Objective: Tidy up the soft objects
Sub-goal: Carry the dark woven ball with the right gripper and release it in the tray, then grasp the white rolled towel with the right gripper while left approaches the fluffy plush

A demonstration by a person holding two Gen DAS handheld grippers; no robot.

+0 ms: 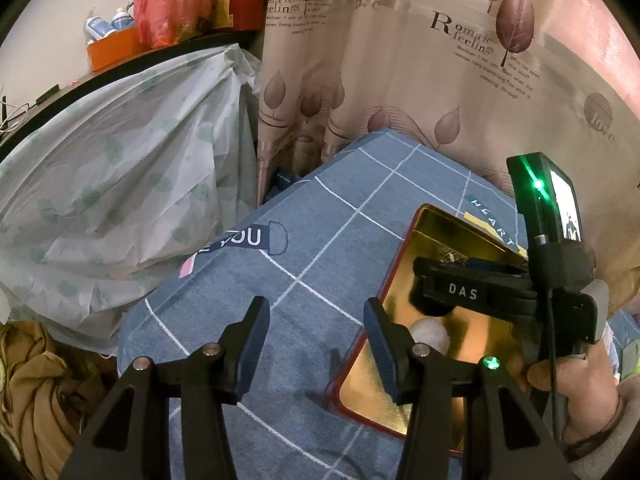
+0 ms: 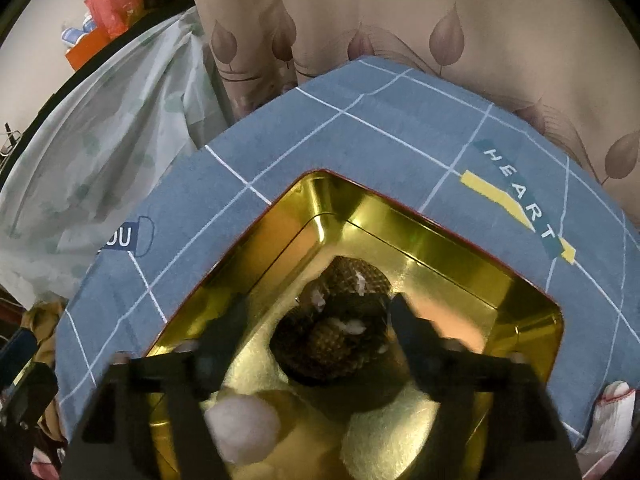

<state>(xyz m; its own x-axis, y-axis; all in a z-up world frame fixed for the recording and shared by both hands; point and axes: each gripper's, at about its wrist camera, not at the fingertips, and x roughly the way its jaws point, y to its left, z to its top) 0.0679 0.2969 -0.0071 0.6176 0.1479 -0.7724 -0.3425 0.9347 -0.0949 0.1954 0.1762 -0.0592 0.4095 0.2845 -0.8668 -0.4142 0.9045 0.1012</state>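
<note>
A gold metal tin with a red rim [image 2: 432, 240] lies open on the blue grid cloth [image 2: 360, 120]. In it sit a dark woven soft object with white fluff [image 2: 340, 332] and a white cotton ball [image 2: 244, 428]. My right gripper [image 2: 316, 324] is open inside the tin, its jaws on either side of the dark object, blurred by motion. In the left wrist view, my left gripper [image 1: 316, 344] is open and empty over the cloth, left of the tin [image 1: 440, 248]. The right gripper's body [image 1: 500, 292] and the cotton ball [image 1: 432, 336] show there.
A leaf-print curtain [image 1: 400, 60] hangs behind the table. A plastic-covered bundle [image 1: 120, 180] lies at the left under a shelf with a red bag [image 1: 176, 4]. Brown cloth [image 1: 36, 392] lies at lower left. White fabric [image 2: 612, 420] lies at the table's right edge.
</note>
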